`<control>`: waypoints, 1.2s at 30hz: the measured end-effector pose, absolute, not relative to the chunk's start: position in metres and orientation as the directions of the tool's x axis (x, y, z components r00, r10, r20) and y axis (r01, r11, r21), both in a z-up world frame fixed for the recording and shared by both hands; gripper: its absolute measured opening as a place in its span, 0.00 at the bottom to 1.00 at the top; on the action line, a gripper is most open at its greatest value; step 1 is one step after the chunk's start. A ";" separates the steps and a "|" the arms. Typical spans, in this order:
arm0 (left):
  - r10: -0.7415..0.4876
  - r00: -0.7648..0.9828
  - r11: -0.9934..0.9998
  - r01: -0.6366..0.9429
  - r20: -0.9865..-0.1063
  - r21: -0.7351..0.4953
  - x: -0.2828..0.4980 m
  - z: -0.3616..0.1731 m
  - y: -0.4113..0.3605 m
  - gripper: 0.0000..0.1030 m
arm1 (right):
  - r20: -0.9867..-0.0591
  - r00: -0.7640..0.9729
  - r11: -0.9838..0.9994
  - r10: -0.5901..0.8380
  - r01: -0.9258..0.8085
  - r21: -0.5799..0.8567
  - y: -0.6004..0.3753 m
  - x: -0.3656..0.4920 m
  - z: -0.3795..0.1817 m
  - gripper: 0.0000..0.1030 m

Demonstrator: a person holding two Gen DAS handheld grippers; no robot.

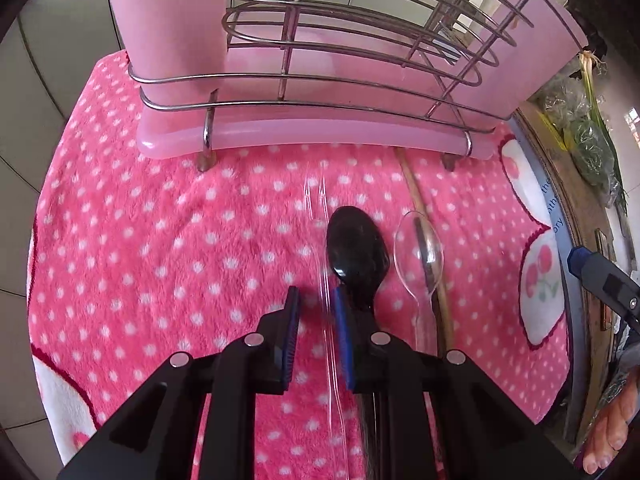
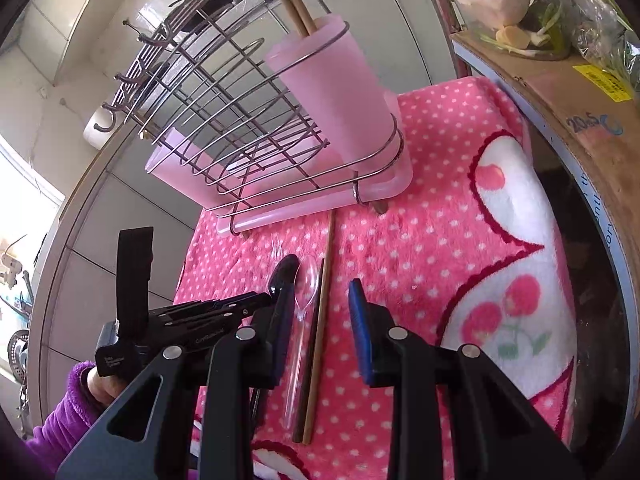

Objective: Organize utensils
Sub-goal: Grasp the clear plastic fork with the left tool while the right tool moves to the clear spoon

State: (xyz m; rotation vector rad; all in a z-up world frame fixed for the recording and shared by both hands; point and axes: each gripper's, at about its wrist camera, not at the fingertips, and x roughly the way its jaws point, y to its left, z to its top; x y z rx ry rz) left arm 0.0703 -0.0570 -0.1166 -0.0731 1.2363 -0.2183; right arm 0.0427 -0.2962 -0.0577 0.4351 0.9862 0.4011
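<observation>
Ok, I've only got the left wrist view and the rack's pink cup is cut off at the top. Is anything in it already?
Observer: Yes, two wooden chopsticks stand in the pink cup, leaning out past its rim.
Operator: And the right gripper? I only see a tip of it.
Observer: The right gripper is open and holds nothing. It is above the clear spoon and the loose chopsticks on the blanket.
Operator: Anywhere else on the rack for utensils?
Observer: A row of metal hooks runs along the rack's top at the end away from the cup.
</observation>
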 end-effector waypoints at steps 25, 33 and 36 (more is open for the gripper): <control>-0.188 0.274 0.981 0.012 -0.943 -0.192 0.066 -0.120 0.008 0.05 | -0.737 0.304 0.789 0.604 -0.095 0.607 -0.253 0.091 -0.100 0.27; -0.195 0.206 0.981 0.024 -0.959 -0.194 0.093 -0.125 0.007 0.07 | -0.758 0.277 0.799 0.591 -0.067 0.598 -0.249 0.100 -0.120 0.27; -0.178 0.187 0.984 0.034 -0.966 -0.175 0.104 -0.124 0.003 0.08 | -0.758 0.275 0.798 0.592 -0.064 0.600 -0.250 0.102 -0.121 0.27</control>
